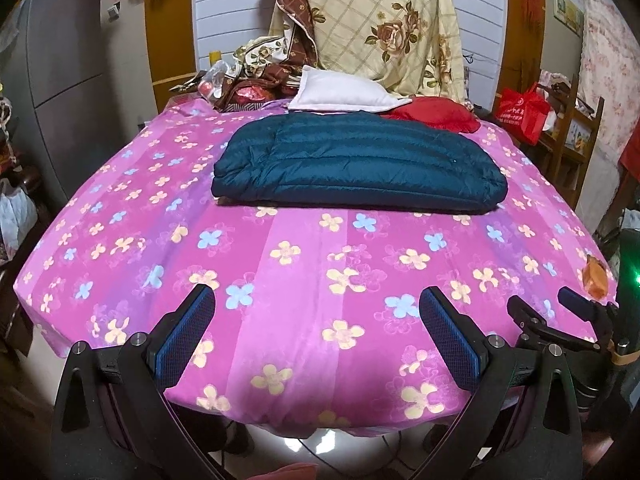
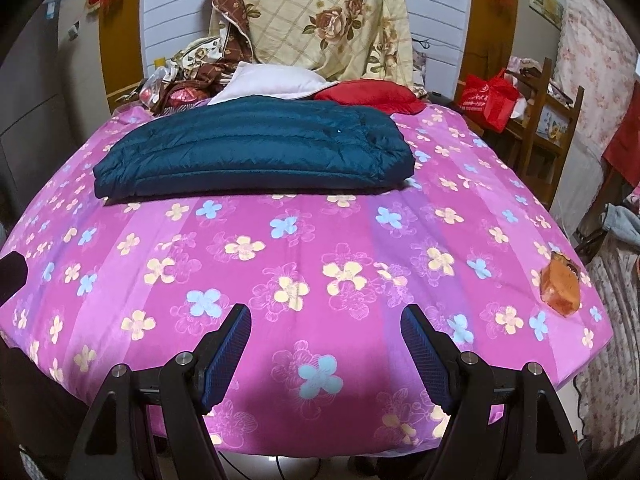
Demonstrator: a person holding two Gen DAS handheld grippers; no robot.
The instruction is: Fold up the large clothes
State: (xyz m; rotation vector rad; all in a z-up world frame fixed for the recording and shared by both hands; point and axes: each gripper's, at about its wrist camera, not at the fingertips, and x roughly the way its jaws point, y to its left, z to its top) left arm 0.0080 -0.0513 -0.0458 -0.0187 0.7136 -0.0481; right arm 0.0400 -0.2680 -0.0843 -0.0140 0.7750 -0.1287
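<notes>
Lying folded into a thick rectangle, a dark teal quilted down jacket (image 1: 356, 164) is seen toward the far side of a table covered with a pink flowered cloth (image 1: 304, 280). A white pillow (image 1: 340, 92) and a red garment (image 1: 436, 118) are placed just behind the jacket. An orange packet (image 2: 560, 290) is seen near the cloth's right edge. The left gripper (image 1: 316, 336) and the right gripper (image 2: 326, 350) are both held at the near edge with jaws spread wide and nothing between them, well apart from the jacket. The fold is judged to be finished or nearly so. If a further fold is wanted, opposite corners of one short end should be pinched through all layers, lifted together, and laid evenly across, so the slippery puffed layers are not allowed to slide apart.
</notes>
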